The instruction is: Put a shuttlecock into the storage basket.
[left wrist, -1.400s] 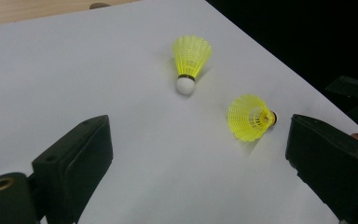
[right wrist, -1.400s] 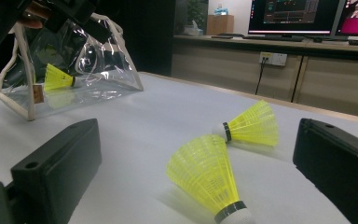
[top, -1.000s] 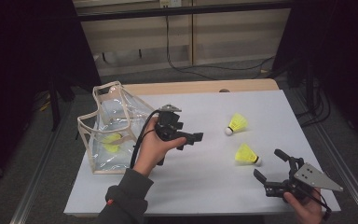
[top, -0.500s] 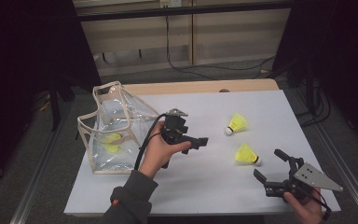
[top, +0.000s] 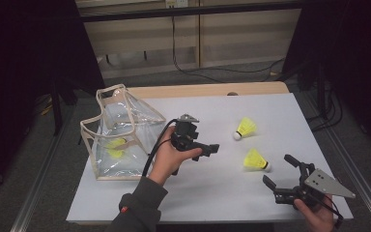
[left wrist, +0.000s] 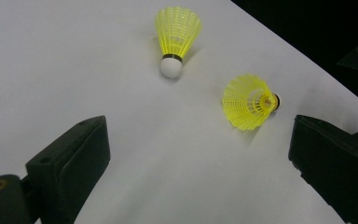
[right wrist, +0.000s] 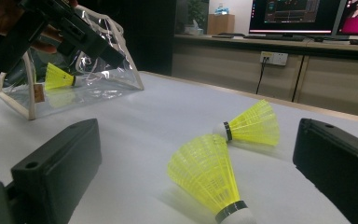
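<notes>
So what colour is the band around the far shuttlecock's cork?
Black, on the far shuttlecock; clearest in the left gripper view.

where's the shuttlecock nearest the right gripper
In the high view, that shuttlecock lies on the table's right side, just up-left of the right hand-held gripper, with nothing touching it.

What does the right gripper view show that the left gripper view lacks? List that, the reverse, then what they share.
Right gripper view: the clear plastic bag with cream trim, a yellow shuttlecock inside it, the left gripper raised in front of it, and monitors behind.
Left gripper view: a look into the open skirt of the white-corked yellow plastic shuttlecock nearer the right gripper.
Shared: that shuttlecock, the second yellow shuttlecock beside it, the white table, and open black jaws below.
</notes>
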{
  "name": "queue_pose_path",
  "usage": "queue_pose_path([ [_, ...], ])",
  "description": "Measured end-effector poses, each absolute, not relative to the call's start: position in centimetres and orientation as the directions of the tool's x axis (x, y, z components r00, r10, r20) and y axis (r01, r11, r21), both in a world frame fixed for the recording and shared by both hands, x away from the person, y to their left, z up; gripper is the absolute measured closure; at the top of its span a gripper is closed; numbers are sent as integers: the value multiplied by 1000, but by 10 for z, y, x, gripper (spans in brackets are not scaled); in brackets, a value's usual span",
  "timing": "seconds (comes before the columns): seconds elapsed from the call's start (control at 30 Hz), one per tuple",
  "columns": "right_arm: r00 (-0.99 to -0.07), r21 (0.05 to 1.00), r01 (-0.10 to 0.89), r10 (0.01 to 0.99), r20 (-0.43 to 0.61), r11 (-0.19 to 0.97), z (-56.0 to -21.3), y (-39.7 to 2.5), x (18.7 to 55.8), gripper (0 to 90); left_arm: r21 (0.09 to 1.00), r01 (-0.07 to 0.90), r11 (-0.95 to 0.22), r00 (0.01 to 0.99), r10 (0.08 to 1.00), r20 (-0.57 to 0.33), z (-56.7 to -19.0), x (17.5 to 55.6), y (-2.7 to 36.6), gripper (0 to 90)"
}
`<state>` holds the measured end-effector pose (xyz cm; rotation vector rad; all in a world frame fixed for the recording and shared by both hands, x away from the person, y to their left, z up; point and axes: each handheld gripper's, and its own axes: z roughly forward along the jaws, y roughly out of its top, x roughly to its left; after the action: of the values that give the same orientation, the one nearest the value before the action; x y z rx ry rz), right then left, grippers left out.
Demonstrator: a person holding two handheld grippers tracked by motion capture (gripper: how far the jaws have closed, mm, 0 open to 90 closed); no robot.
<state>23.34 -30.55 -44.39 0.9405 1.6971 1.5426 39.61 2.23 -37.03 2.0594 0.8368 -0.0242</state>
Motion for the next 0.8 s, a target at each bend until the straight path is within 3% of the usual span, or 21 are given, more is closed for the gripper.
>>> queue_pose_path([
  [0.8, -531, 995, 78, 847, -6, 57, -443, -305, 233, 8, 739, 546, -394, 800, 506, -322, -379, 391, 2, 60],
])
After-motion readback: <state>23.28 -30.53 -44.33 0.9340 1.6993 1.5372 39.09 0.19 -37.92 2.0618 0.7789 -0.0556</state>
